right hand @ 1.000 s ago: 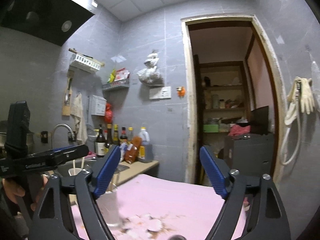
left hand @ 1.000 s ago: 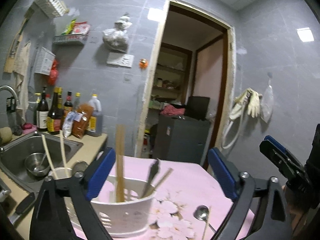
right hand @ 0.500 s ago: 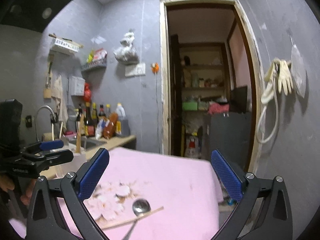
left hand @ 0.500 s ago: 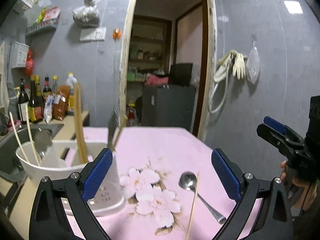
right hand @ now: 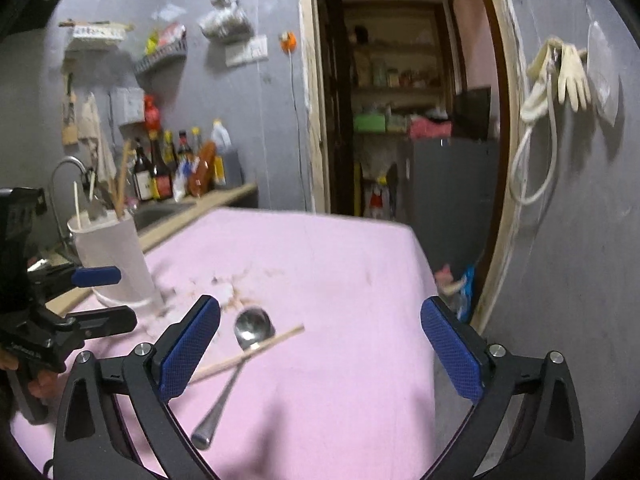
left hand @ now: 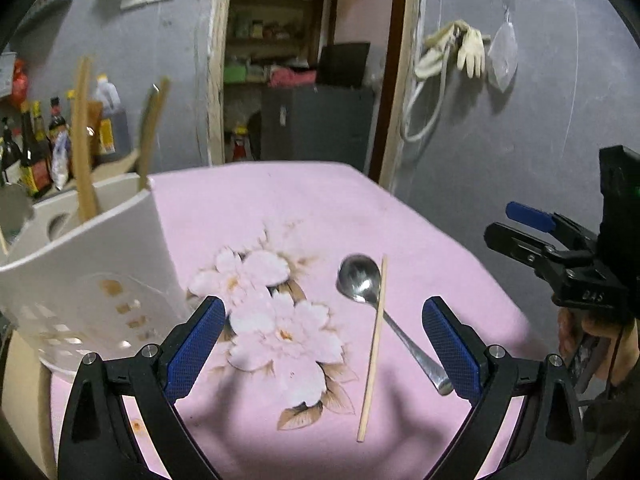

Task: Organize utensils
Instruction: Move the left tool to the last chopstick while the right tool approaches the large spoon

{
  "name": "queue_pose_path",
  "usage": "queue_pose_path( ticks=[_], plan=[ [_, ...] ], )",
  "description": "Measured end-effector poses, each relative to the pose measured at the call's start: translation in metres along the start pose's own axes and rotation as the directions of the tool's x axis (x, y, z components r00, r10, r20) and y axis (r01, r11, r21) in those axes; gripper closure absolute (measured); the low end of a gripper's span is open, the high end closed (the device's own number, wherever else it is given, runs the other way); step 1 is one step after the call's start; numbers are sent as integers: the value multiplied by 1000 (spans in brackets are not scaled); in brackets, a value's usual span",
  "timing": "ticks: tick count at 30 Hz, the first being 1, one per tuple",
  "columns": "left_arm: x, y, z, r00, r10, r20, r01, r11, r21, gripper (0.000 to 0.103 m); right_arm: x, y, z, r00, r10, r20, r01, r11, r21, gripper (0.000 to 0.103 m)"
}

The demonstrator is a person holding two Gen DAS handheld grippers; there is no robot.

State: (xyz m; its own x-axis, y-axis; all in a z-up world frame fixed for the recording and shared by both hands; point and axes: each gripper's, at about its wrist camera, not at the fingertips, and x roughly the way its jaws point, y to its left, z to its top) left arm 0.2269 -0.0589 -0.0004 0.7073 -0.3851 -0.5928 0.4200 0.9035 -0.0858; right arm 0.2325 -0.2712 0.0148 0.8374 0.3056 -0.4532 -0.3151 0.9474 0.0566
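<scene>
A metal spoon (left hand: 360,280) and a single wooden chopstick (left hand: 374,344) lie crossed on the pink flowered tablecloth (left hand: 260,208). They also show in the right wrist view, the spoon (right hand: 252,326) and the chopstick (right hand: 256,350). A white utensil holder (left hand: 88,268) with wooden utensils stands at the left; it also shows in the right wrist view (right hand: 116,264). My left gripper (left hand: 324,344) is open and empty above the cloth, near the spoon. My right gripper (right hand: 320,348) is open and empty, to the right of the spoon.
A counter with sauce bottles (right hand: 168,172) and a sink tap (right hand: 68,168) lies beyond the table's left side. An open doorway (right hand: 400,100) is behind the table. Gloves (right hand: 568,68) and a hose hang on the right wall. The table's right edge (right hand: 428,280) drops off.
Both grippers have tilted down and moved toward the table. The spoon and chopstick have come into full view in front of them. The holder has shifted to the left of the left view.
</scene>
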Motion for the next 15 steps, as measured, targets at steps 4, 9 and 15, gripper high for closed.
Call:
queue_pose_path(
  ticks=[4, 9, 15],
  plan=[
    [11, -3, 1, 998, -26, -53, 27, 1000, 15, 7, 11, -7, -6, 997, 15, -74, -13, 1000, 27, 6],
    [28, -8, 4, 989, -73, -129, 77, 997, 25, 18, 20, -12, -13, 991, 28, -134, -23, 999, 42, 9],
    [56, -11, 5, 962, -127, -243, 133, 991, 8, 48, 25, -15, -15, 985, 33, -169, -26, 999, 41, 15]
  ],
)
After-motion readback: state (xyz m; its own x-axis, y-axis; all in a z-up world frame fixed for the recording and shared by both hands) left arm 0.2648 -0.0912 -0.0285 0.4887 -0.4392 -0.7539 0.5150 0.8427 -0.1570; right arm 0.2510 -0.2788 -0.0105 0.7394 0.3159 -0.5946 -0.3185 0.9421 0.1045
